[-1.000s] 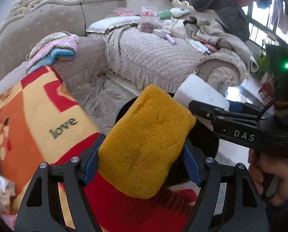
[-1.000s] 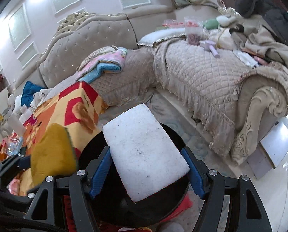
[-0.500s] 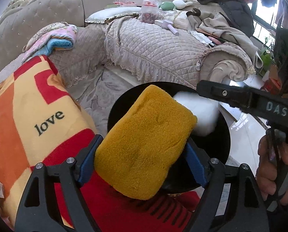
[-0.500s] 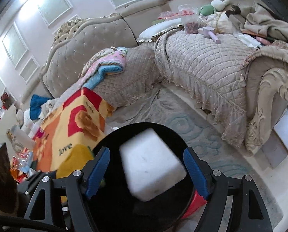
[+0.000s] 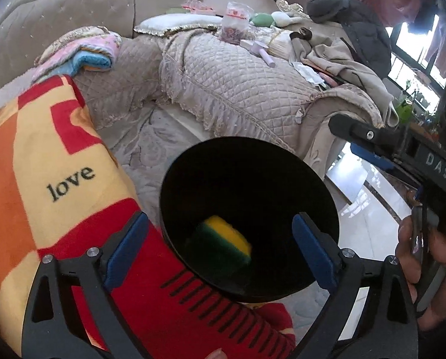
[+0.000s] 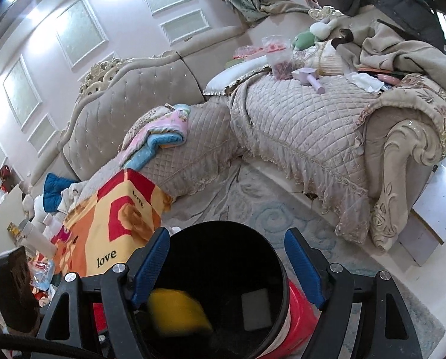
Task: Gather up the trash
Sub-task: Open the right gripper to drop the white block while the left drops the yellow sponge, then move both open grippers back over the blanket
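A black-lined trash bin (image 5: 246, 161) with a red outside (image 6: 297, 308) stands on the rug below both grippers. A yellow and green sponge (image 5: 223, 243) is blurred in mid-fall inside it; it also shows in the right wrist view (image 6: 175, 311). A white foam block (image 6: 255, 309) lies at the bin's bottom. My left gripper (image 5: 220, 251) is open and empty above the bin's near rim. My right gripper (image 6: 227, 272) is open and empty over the bin; its body shows at the right of the left wrist view (image 5: 402, 152).
A red, orange and yellow "love" blanket (image 5: 43, 173) lies left of the bin. A quilted beige sofa (image 6: 297, 125) with clothes, a bag and a folded pink and blue blanket (image 6: 160, 131) runs behind. A patterned rug (image 6: 267, 209) covers the floor.
Both grippers opened. The white foam block dropped to the bottom of the bin, and the yellow sponge left my left gripper and is falling into the bin.
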